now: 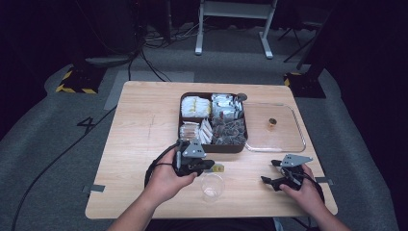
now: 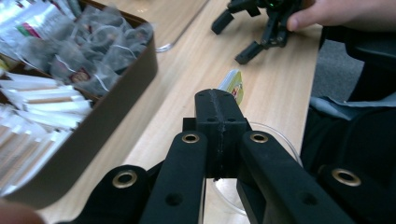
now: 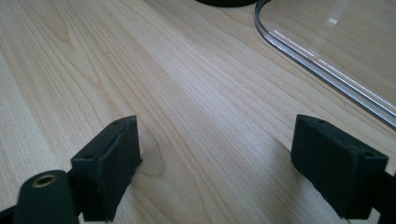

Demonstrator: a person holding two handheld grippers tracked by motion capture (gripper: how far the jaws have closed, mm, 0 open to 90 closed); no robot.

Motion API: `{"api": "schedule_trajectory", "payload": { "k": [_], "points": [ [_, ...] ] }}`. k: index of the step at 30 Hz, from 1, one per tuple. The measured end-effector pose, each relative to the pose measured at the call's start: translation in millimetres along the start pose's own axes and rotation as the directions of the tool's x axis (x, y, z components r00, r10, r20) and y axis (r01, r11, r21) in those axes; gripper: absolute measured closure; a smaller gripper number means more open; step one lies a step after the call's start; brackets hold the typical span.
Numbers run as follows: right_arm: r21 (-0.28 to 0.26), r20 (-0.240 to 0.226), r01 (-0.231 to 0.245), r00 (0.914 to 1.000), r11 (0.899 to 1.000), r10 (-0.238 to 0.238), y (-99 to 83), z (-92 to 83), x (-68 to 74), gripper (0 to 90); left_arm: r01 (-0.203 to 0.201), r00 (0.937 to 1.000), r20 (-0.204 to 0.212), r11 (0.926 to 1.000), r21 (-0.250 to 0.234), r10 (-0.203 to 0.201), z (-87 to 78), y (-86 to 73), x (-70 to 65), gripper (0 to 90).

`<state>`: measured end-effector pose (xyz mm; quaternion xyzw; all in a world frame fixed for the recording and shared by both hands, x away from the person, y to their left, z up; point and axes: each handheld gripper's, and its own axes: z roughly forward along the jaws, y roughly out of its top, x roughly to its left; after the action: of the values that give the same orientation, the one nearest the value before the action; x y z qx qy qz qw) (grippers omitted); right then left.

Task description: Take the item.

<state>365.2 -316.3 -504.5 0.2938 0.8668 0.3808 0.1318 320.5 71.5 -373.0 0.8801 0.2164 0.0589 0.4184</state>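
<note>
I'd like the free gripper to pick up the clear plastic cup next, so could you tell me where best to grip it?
Probably by the rim: the clear plastic cup stands upright and open on the wooden table, so one jaw can go inside and one outside. Come from above on its right side, where the open right gripper is; the left gripper, shut on a yellow tea packet, crowds the left.

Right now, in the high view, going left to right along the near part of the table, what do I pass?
Left gripper, shut on a small yellow packet → clear plastic cup, slightly nearer → right gripper, jaws open over bare table.
</note>
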Motion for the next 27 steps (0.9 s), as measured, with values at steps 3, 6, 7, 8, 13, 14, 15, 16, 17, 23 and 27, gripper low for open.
{"api": "schedule_trajectory", "payload": {
  "k": [3,6,7,8,13,14,15,16,17,23,27],
  "points": [
    [0.001,0.001,0.0,1.0,1.0,0.0,0.0,0.0,0.0,15.9,-0.003,0.9999,0.01,1.0,-0.001,0.003,1.8,-4.2,-4.8,90.0],
    [0.0,0.001,-0.001,1.0,1.0,0.001,0.0,0.0,0.1,15.9,-0.008,0.9997,0.024,1.0,0.004,0.008,6.2,-9.2,-11.1,90.0],
    [0.0,0.002,-0.001,1.0,1.0,0.001,0.0,0.0,0.1,15.9,-0.01,0.9996,0.027,0.9999,0.006,0.01,7.3,-10.2,-12.1,90.0],
    [0.0,0.002,-0.001,1.0,1.0,0.001,-0.1,0.0,0.1,15.9,-0.011,0.9994,0.032,0.9999,0.008,0.01,9.0,-11.8,-13.5,90.0],
    [0.0,0.002,-0.003,1.0,1.0,0.003,0.0,-0.1,0.2,15.9,-0.011,0.9988,0.048,0.9999,0.01,0.011,12.6,-15.7,-17.8,90.0],
    [0.0,0.002,-0.003,1.0,1.0,0.003,0.0,-0.1,0.2,15.9,-0.013,0.9988,0.048,0.9999,0.008,0.013,12.7,-16.5,-19.1,90.0],
    [-0.001,0.002,-0.003,1.0,1.0,0.003,0.0,-0.1,0.2,15.9,-0.011,0.9984,0.055,0.9999,0.011,0.01,12.7,-18.0,-20.4,90.0],
    [0.0,0.003,-0.002,1.0,1.0,0.002,0.0,-0.1,0.2,15.9,-0.008,0.998,0.063,0.9999,0.014,0.007,12.9,-19.0,-20.8,90.0],
    [0.0,0.003,-0.002,1.0,1.0,0.002,0.0,-0.1,0.2,15.9,-0.004,0.9974,0.071,1.0,0.008,0.003,13.0,-20.2,-21.0,89.7],
    [-0.001,0.004,-0.004,1.0,1.0,0.004,-0.1,-0.1,0.4,15.9,0.011,0.9974,0.071,0.9989,-0.044,-0.008,11.6,-23.2,-20.2,62.6],
    [0.0,0.004,-0.005,1.0,1.0,0.005,0.0,-0.1,0.4,15.9,0.008,0.9973,0.074,0.9991,-0.041,-0.005,9.3,-21.5,-21.4,59.1]
  ]
}}
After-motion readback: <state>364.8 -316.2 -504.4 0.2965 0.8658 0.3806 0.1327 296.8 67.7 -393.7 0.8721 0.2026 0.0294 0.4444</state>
